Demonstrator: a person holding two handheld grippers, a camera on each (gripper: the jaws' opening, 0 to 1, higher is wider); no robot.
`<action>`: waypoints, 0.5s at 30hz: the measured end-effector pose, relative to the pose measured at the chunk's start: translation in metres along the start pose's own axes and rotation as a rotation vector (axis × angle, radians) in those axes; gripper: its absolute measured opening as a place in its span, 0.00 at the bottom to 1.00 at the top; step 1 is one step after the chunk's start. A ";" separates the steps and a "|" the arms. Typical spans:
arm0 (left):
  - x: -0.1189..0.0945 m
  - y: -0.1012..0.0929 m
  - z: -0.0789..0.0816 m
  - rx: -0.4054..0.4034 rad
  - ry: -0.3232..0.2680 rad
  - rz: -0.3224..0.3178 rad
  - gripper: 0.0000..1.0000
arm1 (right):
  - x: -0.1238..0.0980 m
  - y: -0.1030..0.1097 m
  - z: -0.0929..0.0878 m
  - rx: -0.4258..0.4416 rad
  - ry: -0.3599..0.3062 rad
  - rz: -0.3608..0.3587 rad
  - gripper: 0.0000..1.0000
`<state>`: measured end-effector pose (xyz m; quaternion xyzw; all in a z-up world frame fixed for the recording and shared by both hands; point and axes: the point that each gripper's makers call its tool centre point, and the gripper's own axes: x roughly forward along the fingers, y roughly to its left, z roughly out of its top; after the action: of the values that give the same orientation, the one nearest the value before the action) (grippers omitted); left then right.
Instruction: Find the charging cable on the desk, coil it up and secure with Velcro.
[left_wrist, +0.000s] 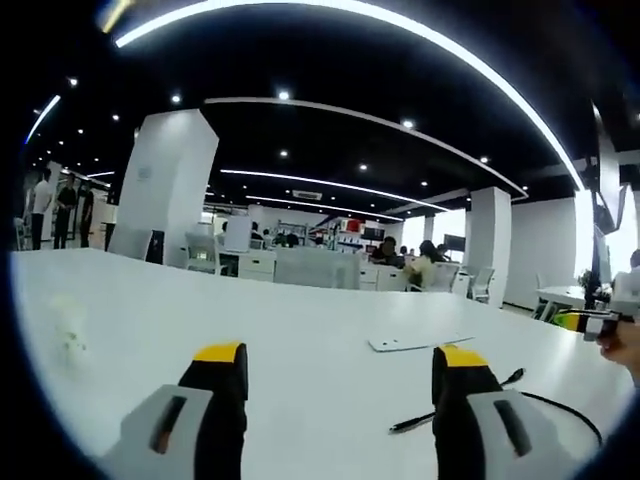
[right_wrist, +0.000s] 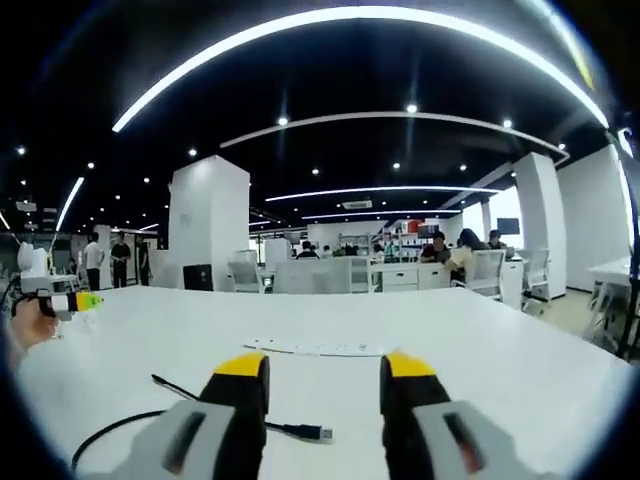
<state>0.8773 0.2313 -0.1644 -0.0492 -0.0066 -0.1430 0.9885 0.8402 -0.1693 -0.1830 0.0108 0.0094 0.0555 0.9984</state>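
While cable (right_wrist: 200, 415) lies loose on desk (right_wrist: 500, 370), both grippers gape.

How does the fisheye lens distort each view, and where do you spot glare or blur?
Left gripper view: the white desk edge bows, ceiling light strips curve and glare, and a pale object at the left is blurred. Right gripper view: the strips arc overhead, while the black charging cable beside the right claw stays sharp.
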 end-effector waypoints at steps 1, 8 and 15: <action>-0.004 -0.002 0.001 0.006 -0.006 -0.003 0.76 | -0.004 0.000 0.000 0.001 -0.005 0.000 0.46; -0.039 -0.018 0.003 0.056 -0.033 -0.008 0.77 | -0.039 0.004 -0.003 0.011 -0.023 0.008 0.46; -0.060 -0.026 0.007 0.102 -0.051 -0.002 0.77 | -0.062 0.006 -0.006 0.027 -0.031 0.017 0.46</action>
<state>0.8121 0.2237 -0.1570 -0.0026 -0.0391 -0.1423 0.9890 0.7773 -0.1698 -0.1882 0.0252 -0.0053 0.0636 0.9976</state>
